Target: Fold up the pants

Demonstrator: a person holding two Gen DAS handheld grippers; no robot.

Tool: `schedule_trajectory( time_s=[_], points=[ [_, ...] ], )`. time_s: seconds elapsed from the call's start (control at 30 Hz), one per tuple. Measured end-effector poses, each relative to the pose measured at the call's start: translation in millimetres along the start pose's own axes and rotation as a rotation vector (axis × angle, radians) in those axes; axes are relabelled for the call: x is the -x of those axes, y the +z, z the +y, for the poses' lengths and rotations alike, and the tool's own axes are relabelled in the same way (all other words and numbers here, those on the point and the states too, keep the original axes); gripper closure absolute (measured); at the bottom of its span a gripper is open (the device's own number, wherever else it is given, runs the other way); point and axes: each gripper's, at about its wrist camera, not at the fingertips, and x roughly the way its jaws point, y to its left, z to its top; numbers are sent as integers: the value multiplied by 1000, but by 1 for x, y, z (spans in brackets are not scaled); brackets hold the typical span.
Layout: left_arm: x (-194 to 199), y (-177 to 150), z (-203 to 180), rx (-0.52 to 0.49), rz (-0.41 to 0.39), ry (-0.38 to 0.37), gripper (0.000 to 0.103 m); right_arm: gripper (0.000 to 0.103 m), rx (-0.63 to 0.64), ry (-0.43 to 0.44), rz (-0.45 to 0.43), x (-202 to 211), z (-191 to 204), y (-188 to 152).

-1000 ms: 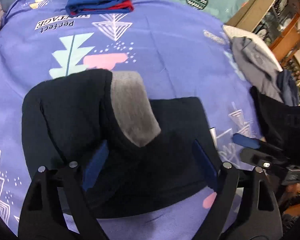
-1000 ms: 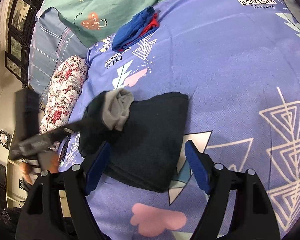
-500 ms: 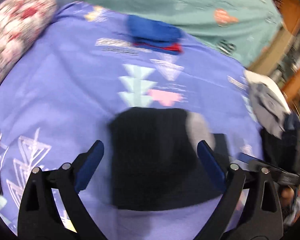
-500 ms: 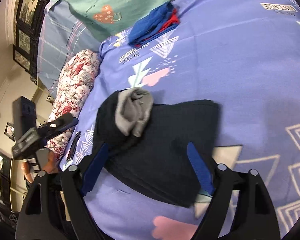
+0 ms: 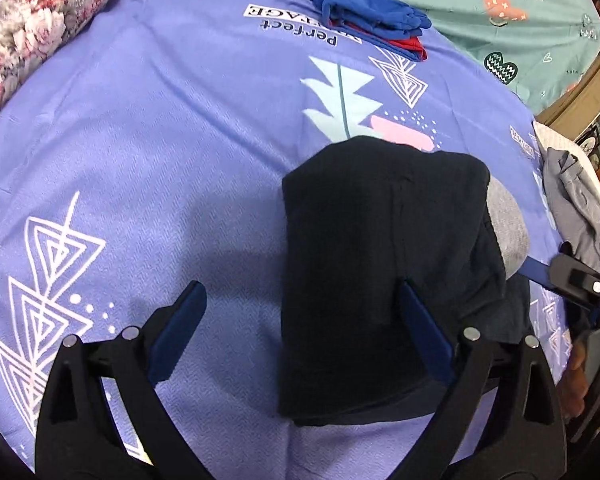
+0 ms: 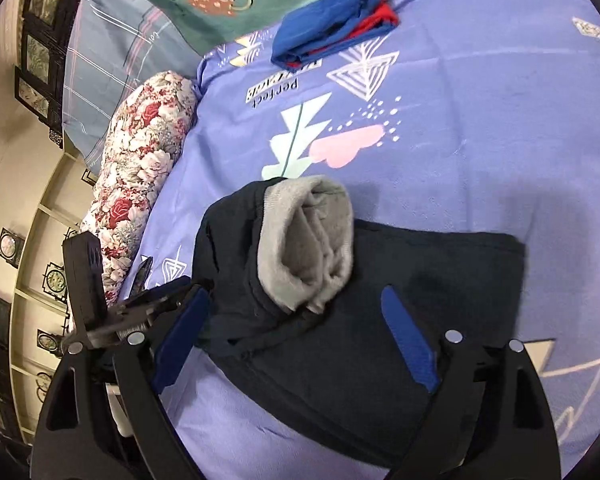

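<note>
The black pants (image 5: 380, 264) lie folded in a bundle on the purple bedspread (image 5: 180, 140), with their grey lining (image 5: 508, 232) showing at the right side. In the right wrist view the pants (image 6: 380, 320) show a rolled grey cuff (image 6: 312, 240) on top. My left gripper (image 5: 300, 332) is open and empty, hovering just left of and over the bundle. My right gripper (image 6: 296, 328) is open and empty, low over the pants. The right gripper also shows in the left wrist view (image 5: 572, 280) at the right edge.
A folded blue and red garment (image 5: 372, 24) lies at the far side of the bed. A floral bolster (image 6: 140, 184) runs along the left edge. Grey clothes (image 5: 572, 200) are piled at the right. A green sheet (image 5: 500, 8) lies beyond.
The left gripper has let go of the pants, pulled back and swung left. The bundle has settled flat. The right gripper moved closer over the pants.
</note>
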Motion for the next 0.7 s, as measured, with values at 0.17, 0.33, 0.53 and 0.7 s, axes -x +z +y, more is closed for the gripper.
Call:
schedule_trajectory(
  time_s=[0.17,0.33,0.53,0.7],
  points=[
    [-5,1,6,31,17,-35,4,15,-72,23,42,-23,-1,9],
    [-5,0,7,38,14,-43,4,15,-84,17,81,-34,0,8],
    [-7,-2,7,39,14,-46,3,16,-116,22,81,-42,-2,13],
    [-8,-3,12,60,21,-50,3,63,-89,-13,77,-49,4,18]
  ],
)
